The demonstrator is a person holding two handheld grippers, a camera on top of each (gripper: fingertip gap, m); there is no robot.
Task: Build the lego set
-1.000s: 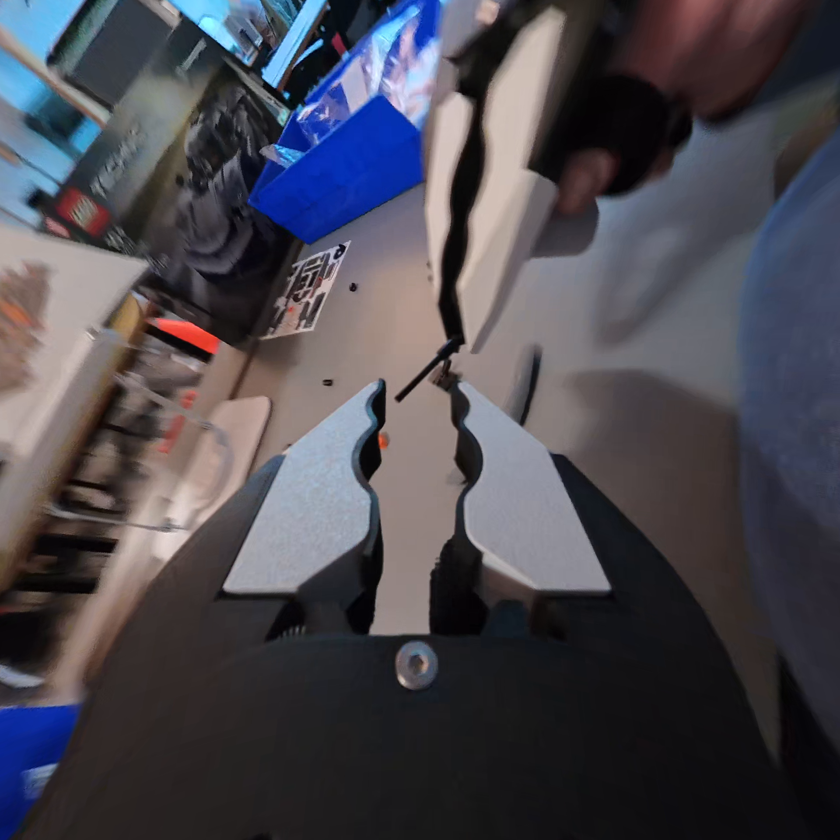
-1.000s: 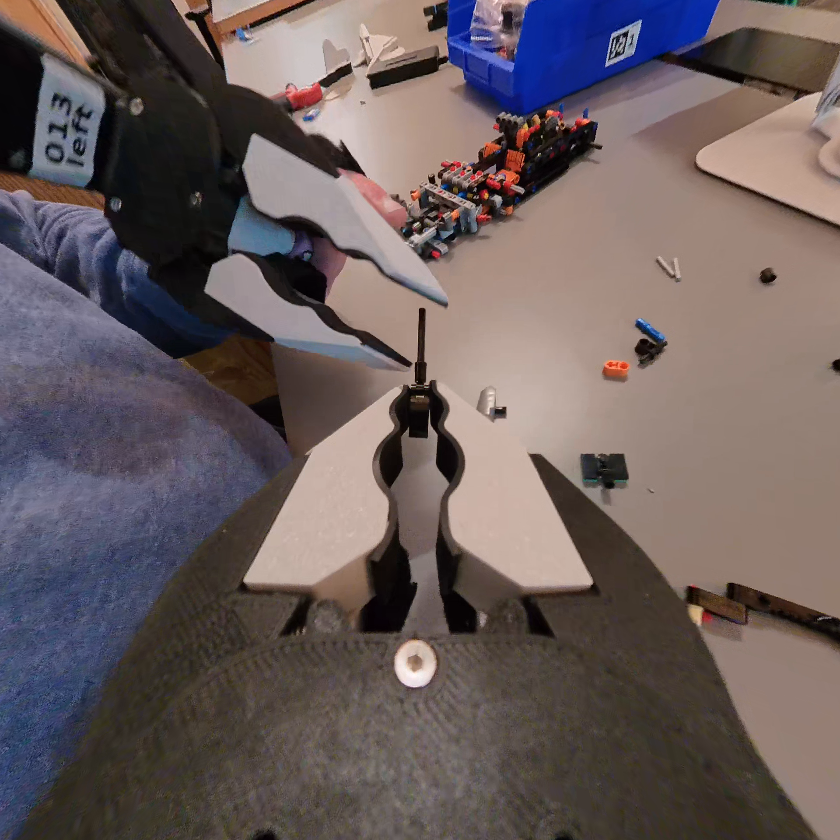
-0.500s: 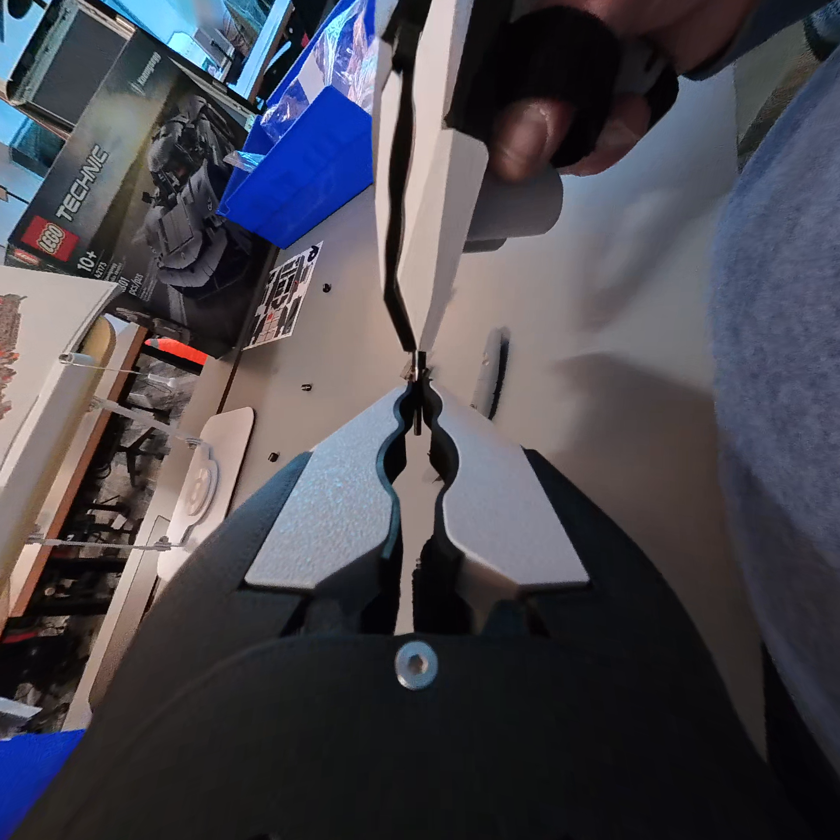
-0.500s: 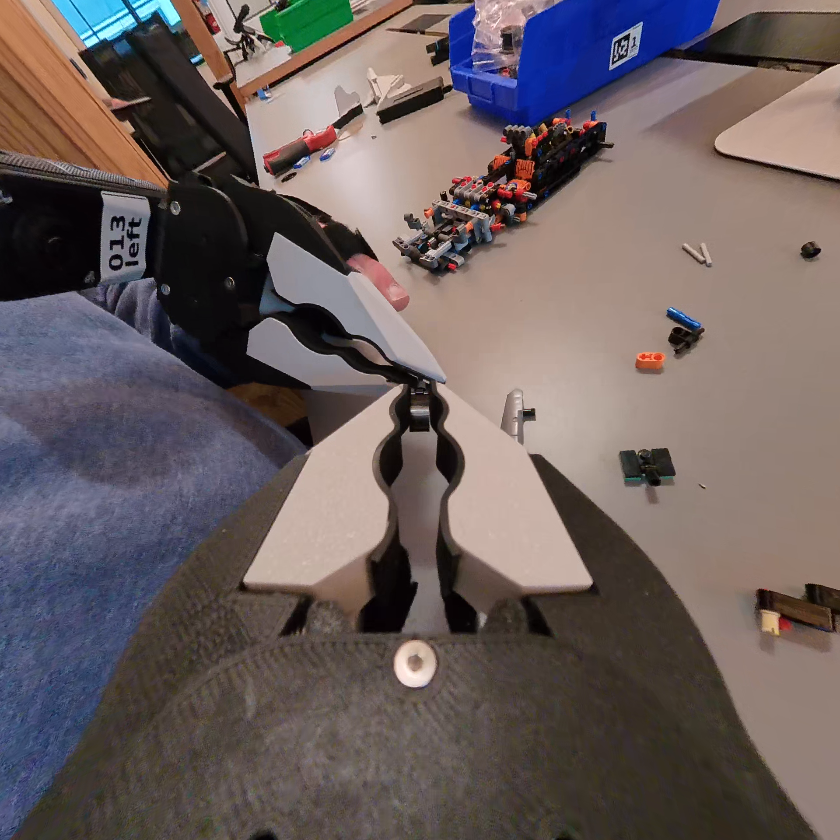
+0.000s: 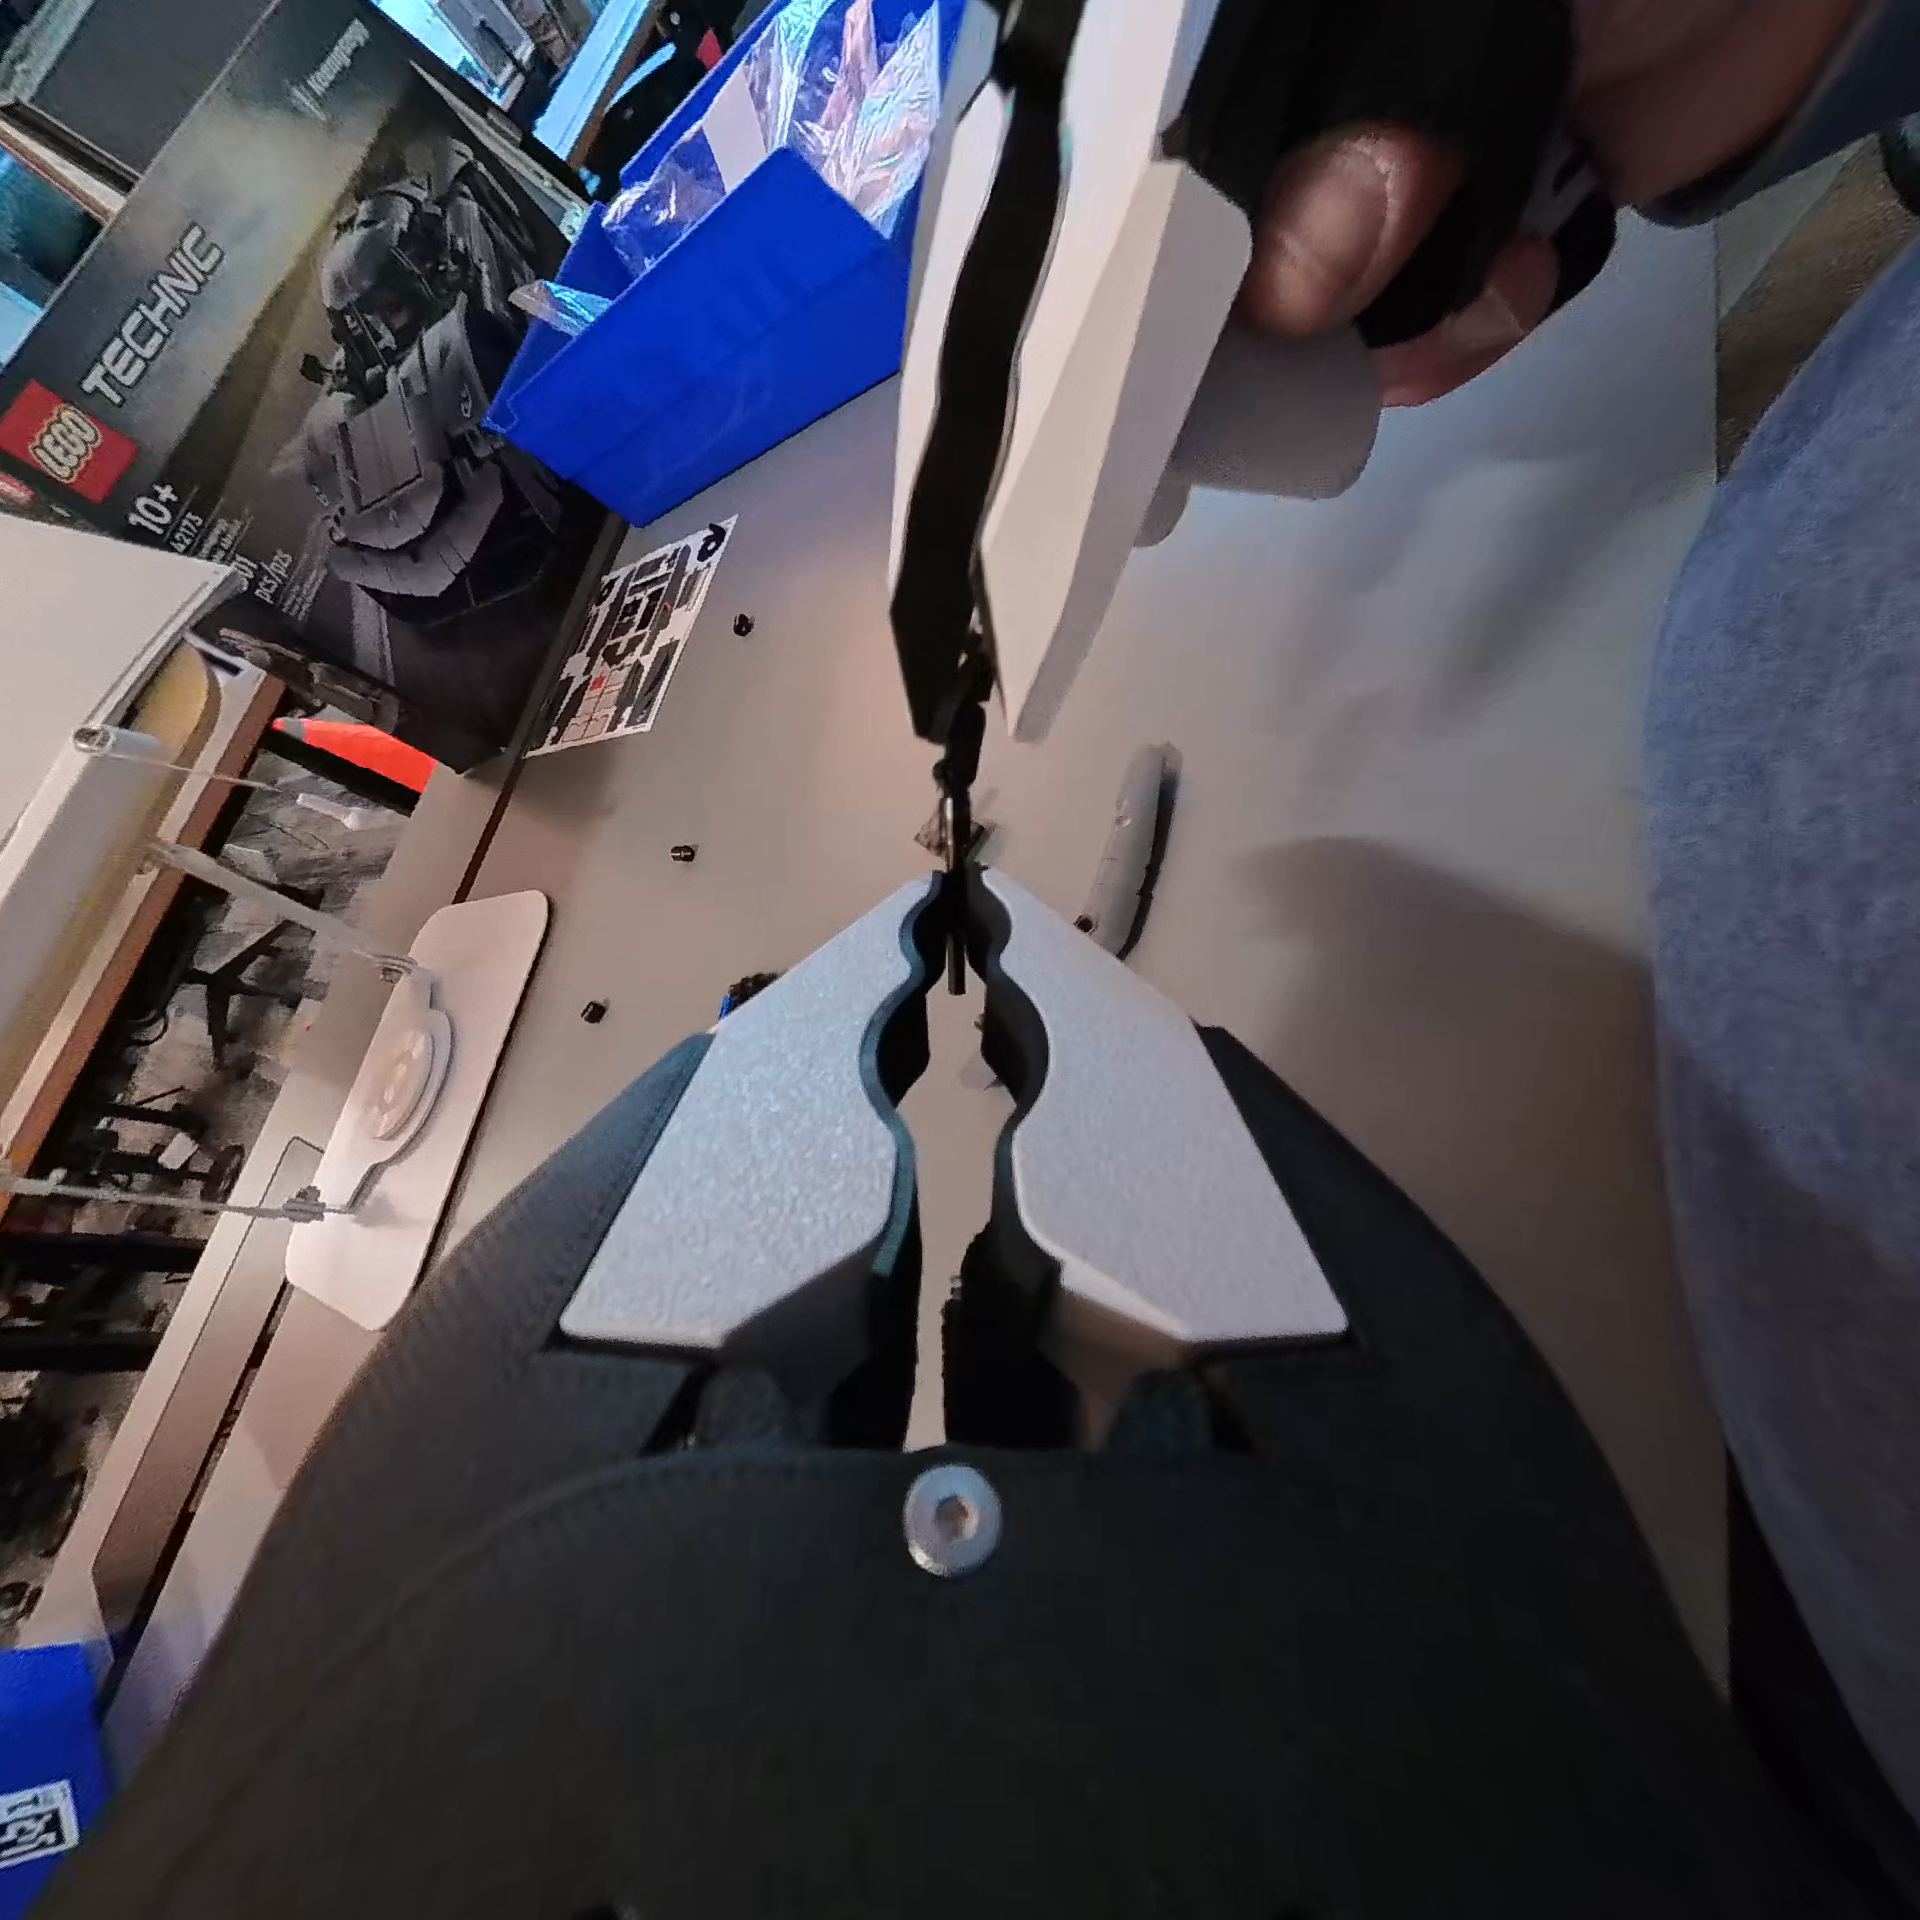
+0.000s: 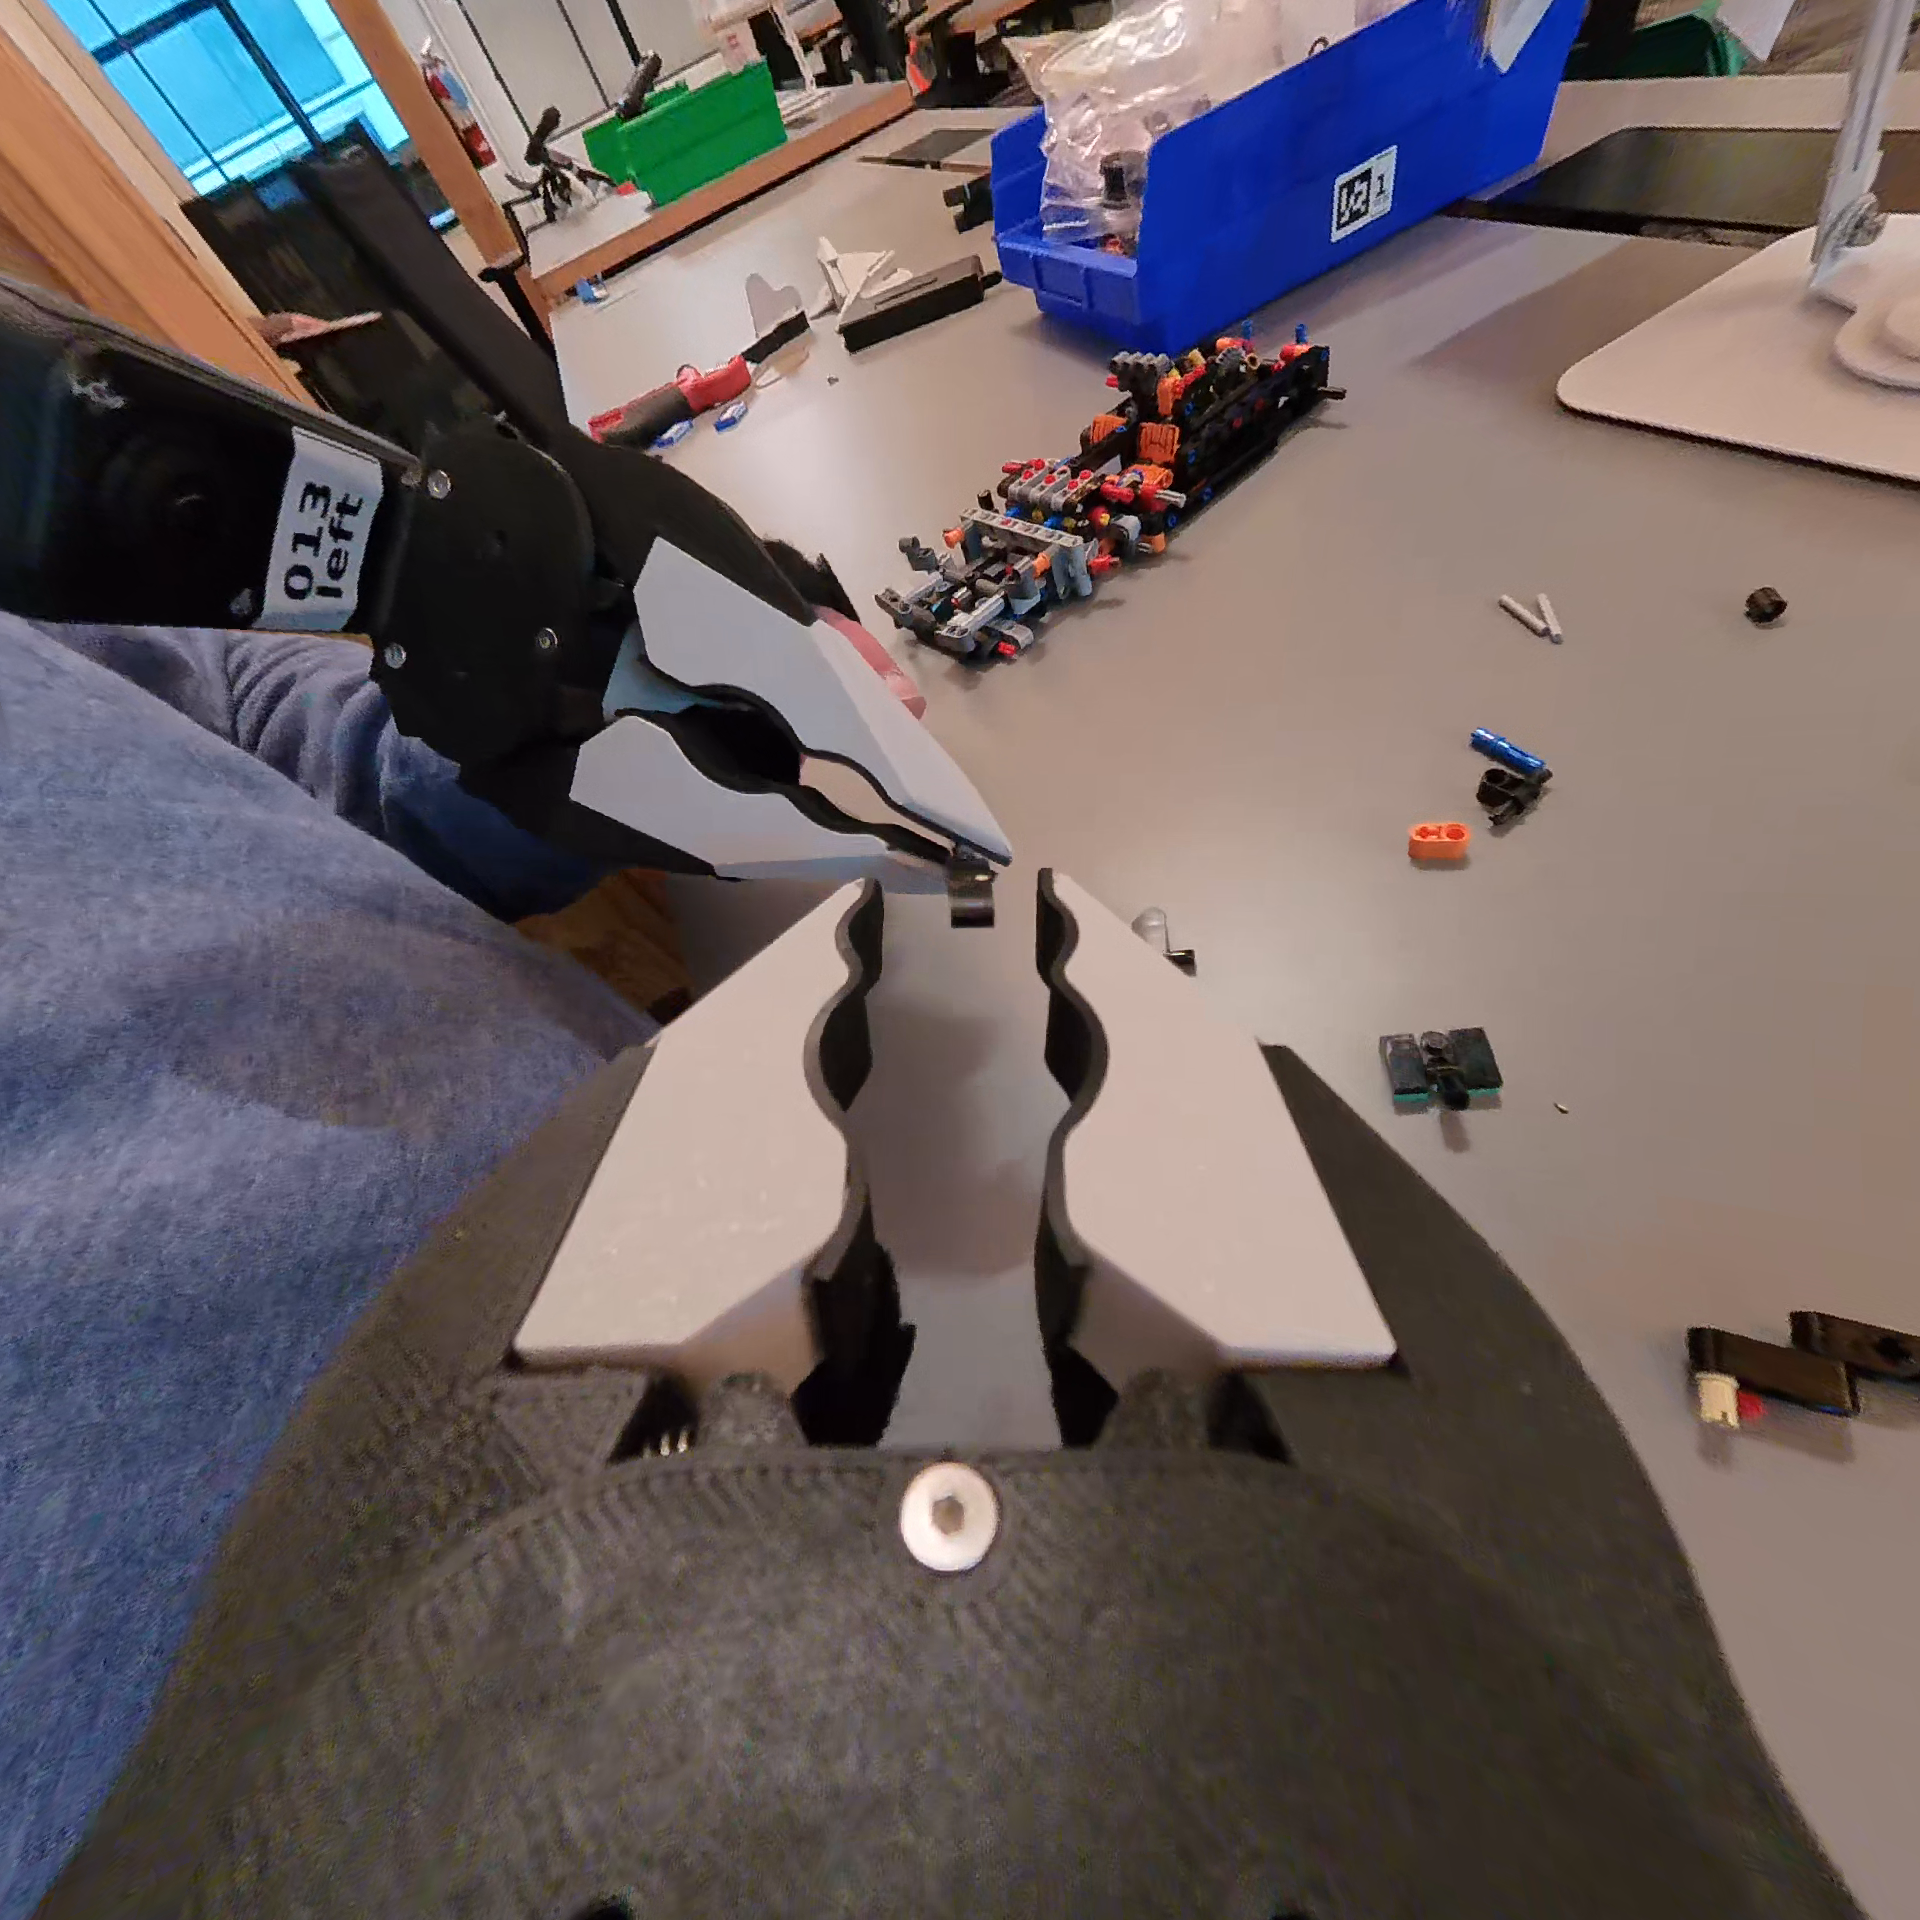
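My left gripper [image 5: 956, 883] is shut on a thin black axle [image 5: 954, 935] that sticks out past its tips. In the right wrist view the left gripper [image 6: 977, 852] comes in from the left, and a small black connector [image 6: 971, 899] hangs on the axle at its tip. My right gripper [image 6: 956, 881] is open and empty, with one fingertip on each side of the connector, not touching it. It also shows in the left wrist view [image 5: 977, 707], reaching down from above. The partly built chassis [image 6: 1112, 509] lies farther back on the grey table [image 6: 1351, 987].
A blue bin [image 6: 1247, 208] with bags stands behind the chassis. Loose parts lie to the right: an orange piece [image 6: 1439, 840], a blue pin [image 6: 1501, 746] and a black plate piece [image 6: 1439, 1070]. The set box [image 5: 260, 343] and a sticker sheet [image 5: 634, 634] are at the table's edge. A person's blue sleeve [image 6: 208, 1039] is at the left. The grippers are tip to tip, or close to it. Both grippers' tips are roughly 12 centimetres from the black plate piece [image 6: 1439, 1070].
My left gripper has closed on the axle that the right gripper held. My right gripper has opened and let go of the piece.
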